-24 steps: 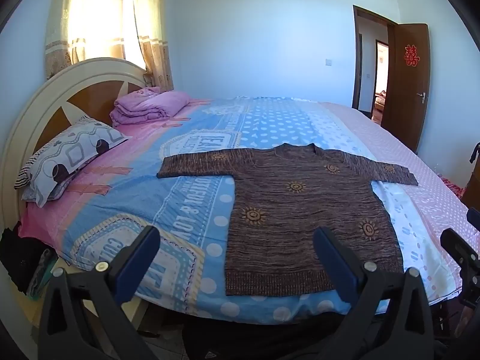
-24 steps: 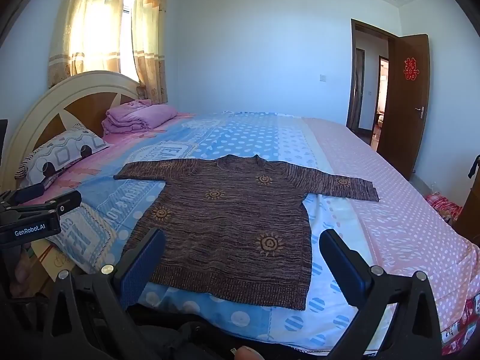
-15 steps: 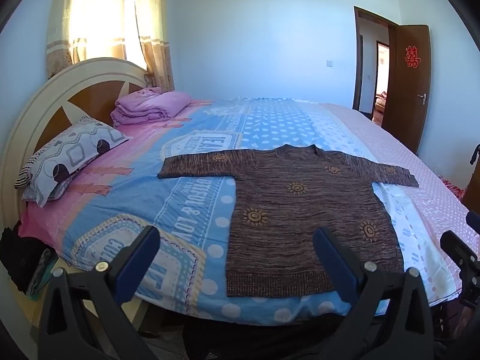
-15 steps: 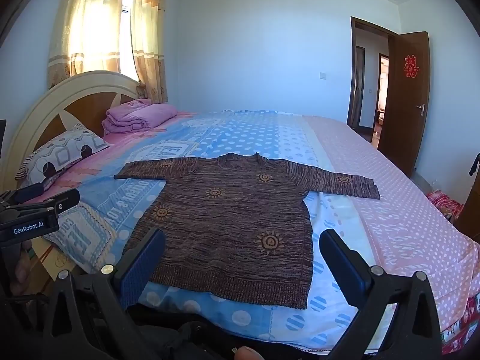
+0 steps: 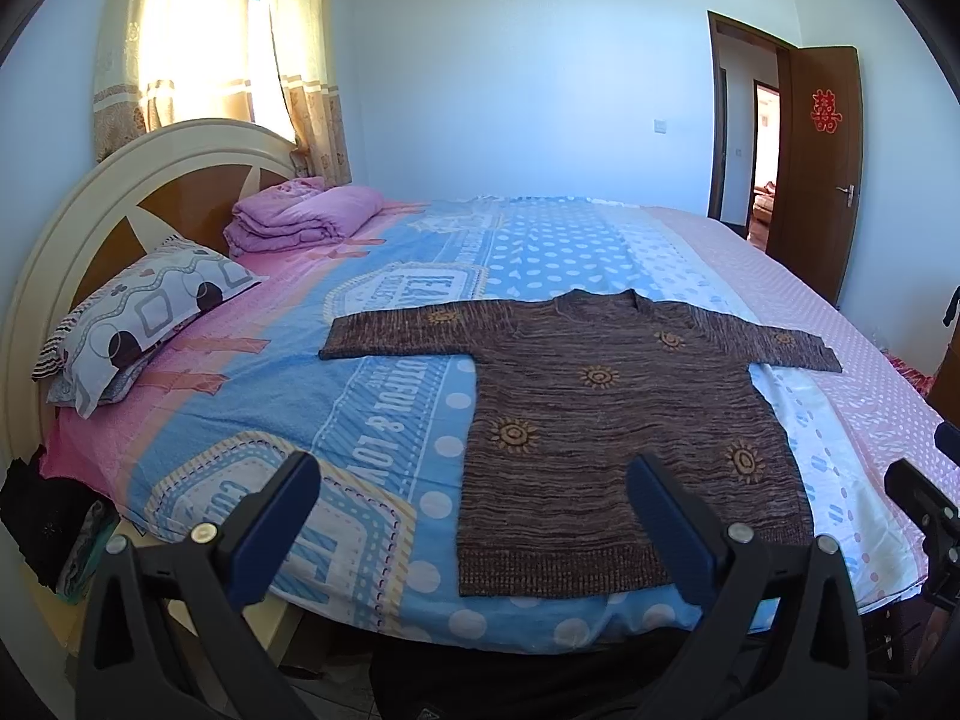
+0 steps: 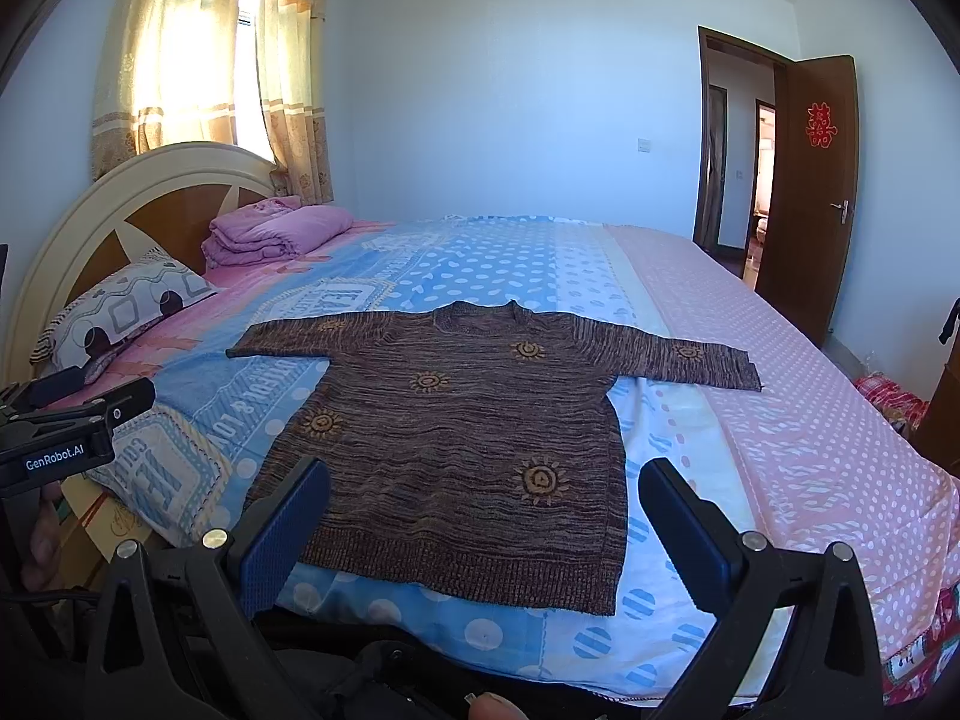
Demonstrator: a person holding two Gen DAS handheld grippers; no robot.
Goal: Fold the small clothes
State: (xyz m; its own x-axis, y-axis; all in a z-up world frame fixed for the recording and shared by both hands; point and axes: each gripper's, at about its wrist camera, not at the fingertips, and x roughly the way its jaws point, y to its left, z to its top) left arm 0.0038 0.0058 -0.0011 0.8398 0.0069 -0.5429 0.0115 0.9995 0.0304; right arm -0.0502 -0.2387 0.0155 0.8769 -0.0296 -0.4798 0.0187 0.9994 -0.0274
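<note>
Ahead, the sweater (image 6: 456, 438) lies flat beyond both grippers' wide-open, empty jaws.

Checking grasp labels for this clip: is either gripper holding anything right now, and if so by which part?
Nothing is held. The left gripper and right gripper are both open, short of the brown sweater, which lies flat on the bed.

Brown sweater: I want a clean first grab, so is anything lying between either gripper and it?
Nothing visible. The brown sweater lies flat on the bed, sleeves spread, with only bare bedspread before the left gripper and right gripper, jaws open.
</note>
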